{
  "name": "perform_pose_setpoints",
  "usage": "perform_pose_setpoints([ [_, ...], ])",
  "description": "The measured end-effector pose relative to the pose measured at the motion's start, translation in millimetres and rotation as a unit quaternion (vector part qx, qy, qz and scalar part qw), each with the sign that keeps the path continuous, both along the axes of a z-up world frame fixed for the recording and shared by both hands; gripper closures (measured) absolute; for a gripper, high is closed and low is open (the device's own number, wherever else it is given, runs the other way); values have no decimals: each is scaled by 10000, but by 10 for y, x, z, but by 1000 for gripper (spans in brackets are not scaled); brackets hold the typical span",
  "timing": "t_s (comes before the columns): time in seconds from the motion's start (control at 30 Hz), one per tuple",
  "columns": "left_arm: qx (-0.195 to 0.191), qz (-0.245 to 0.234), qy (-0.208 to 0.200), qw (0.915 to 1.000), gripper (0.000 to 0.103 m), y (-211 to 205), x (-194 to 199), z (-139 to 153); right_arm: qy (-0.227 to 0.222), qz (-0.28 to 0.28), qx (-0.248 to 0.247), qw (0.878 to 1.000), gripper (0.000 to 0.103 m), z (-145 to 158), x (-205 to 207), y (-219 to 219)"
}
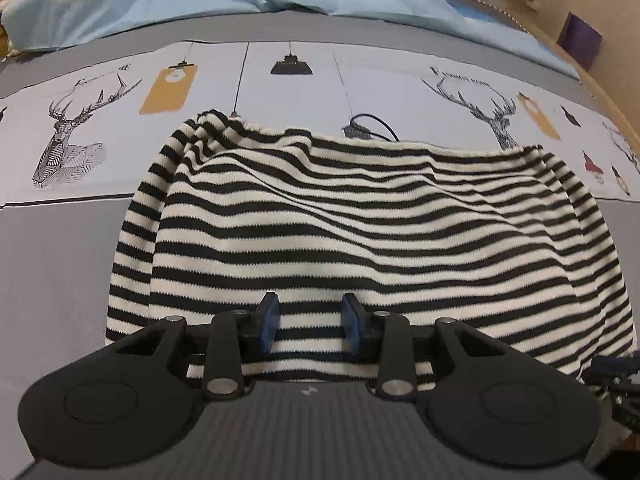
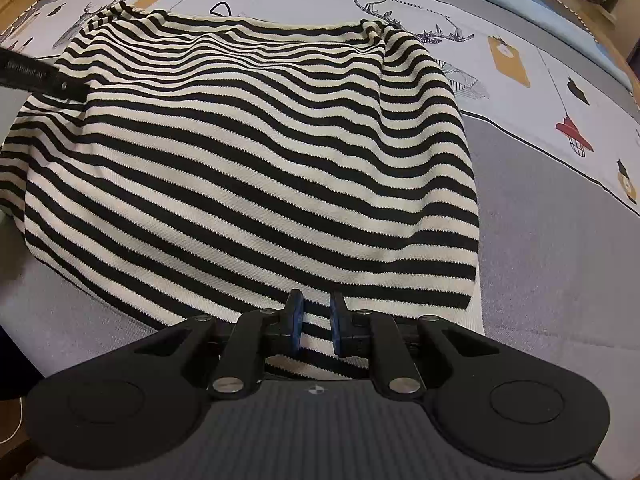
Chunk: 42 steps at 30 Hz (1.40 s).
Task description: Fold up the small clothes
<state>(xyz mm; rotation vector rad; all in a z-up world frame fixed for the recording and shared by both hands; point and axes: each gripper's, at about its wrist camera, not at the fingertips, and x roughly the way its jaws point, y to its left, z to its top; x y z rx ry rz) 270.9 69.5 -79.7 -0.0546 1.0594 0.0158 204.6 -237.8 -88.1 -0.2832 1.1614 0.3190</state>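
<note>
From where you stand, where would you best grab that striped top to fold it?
Probably the near hem of the striped top, approached from the front. That edge lies flat toward both grippers, left gripper and right gripper, whose open jaws already straddle it; the far edge is bunched.

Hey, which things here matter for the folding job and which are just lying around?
For the job:
- striped garment
- left tongs, open
- right tongs, open

Just there:
- printed bedsheet
- blue pillow
- purple box
</note>
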Motion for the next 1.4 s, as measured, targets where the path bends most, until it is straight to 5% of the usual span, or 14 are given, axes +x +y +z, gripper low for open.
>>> perform_pose_setpoints([
  [0.17, 147, 82, 542, 9984, 64, 19, 84, -203, 4, -21, 29, 10000, 88, 12, -15, -37],
  [0.33, 272, -114, 92, 9995, 63, -122, 51, -55, -3, -104, 99, 9999, 88, 42, -38, -112],
  [0.47, -106, -684, -351, 9970, 63, -332, -4, 83, -187, -570, 336, 9976, 88, 116, -44, -302],
  [0.63, -449, -1395, -252, 9889, 63, -650, -38, 51, -107, -1149, 93, 9933, 87, 19, 13, -547],
  [0.77, -16, -1569, 100, 9876, 62, -843, -15, -143, -96, -1141, 117, 9934, 87, 13, 8, -577],
  [1.17, -59, -1211, 6, 9926, 61, -729, 87, -154, -49, -1090, 143, 9939, 86, 4, 2, -600],
  [1.3, -285, -573, -352, 9973, 61, -374, 65, 57, -53, -1084, 46, 9941, 85, -7, 20, -556],
  [1.4, -185, 72, -158, 9997, 61, -62, 91, 20, -85, -1044, -57, 9945, 83, -13, 17, -508],
])
